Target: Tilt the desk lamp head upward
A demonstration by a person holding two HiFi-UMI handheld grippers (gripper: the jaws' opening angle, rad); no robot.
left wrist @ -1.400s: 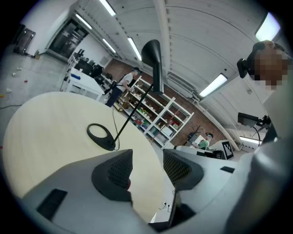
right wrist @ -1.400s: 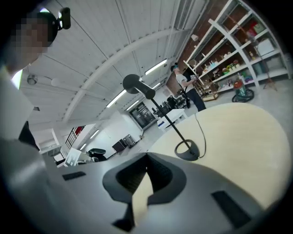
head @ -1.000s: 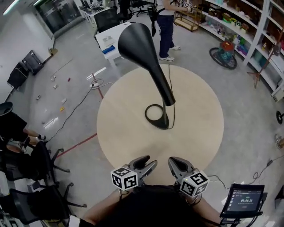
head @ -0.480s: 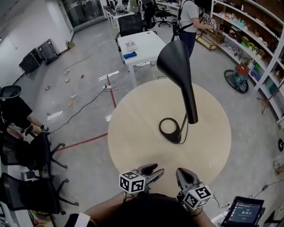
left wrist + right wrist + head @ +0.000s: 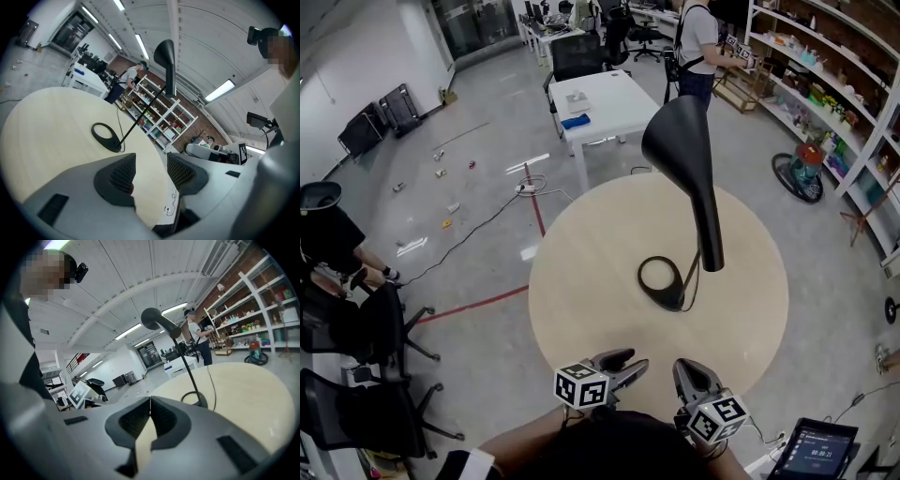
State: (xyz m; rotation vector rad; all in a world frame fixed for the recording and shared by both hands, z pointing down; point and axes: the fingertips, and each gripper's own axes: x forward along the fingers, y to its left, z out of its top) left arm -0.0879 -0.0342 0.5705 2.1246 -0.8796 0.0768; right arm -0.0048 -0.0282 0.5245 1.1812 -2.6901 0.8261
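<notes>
Holding the left gripper (image 5: 633,361) and right gripper (image 5: 686,367) low at the near edge of the surface (image 5: 581,281), well apart from the desk lamp (image 5: 686,178), likely staying clear of it. Showing left jaws partly apart on nothing, right jaws pressed together, empty. Standing mid-surface on its ring base (image 5: 672,300), carrying the head (image 5: 675,136) high.

Grey glossy floor (image 5: 441,244), white table (image 5: 595,103), shelving (image 5: 825,84) at right.
</notes>
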